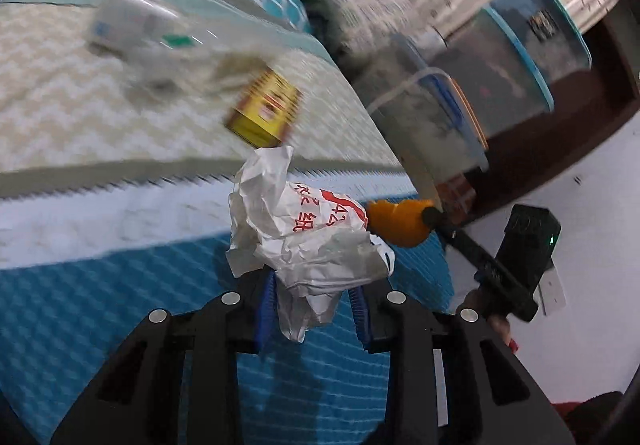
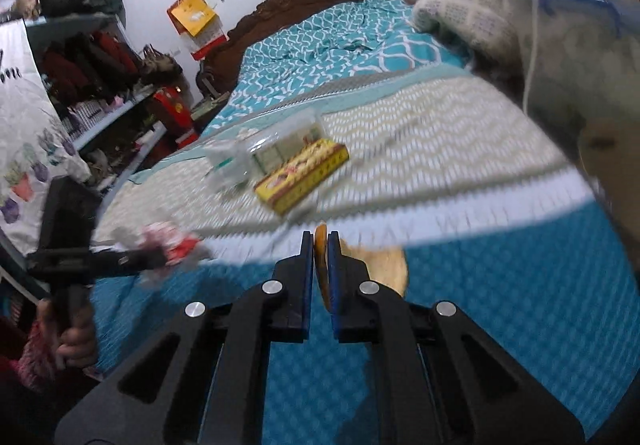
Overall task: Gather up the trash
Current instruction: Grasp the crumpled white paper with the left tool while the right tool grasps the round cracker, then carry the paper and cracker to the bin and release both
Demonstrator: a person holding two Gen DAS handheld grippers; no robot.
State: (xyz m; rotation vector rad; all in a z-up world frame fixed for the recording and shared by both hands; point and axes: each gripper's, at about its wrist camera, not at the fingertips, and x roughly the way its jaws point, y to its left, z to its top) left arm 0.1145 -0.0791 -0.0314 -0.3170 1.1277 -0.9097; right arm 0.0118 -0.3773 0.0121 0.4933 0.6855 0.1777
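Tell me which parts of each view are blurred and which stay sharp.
Left wrist view: the crumpled paper wrapper in the left gripper is sharp; the yellow box and bed smear. Right wrist view: the right gripper is sharp, its orange peel, and the bedspread, blurred.

the crumpled paper (image 1: 304, 229) was white with red print, the peel (image 1: 400, 221) orange, the box (image 2: 301, 175) yellow with red. the bedspread (image 2: 500, 309) was teal, with a cream zigzag band.

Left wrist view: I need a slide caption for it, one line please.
Left gripper clamps a crumpled white wrapper above the bed; right gripper carries orange peel, yellow box still lying behind.
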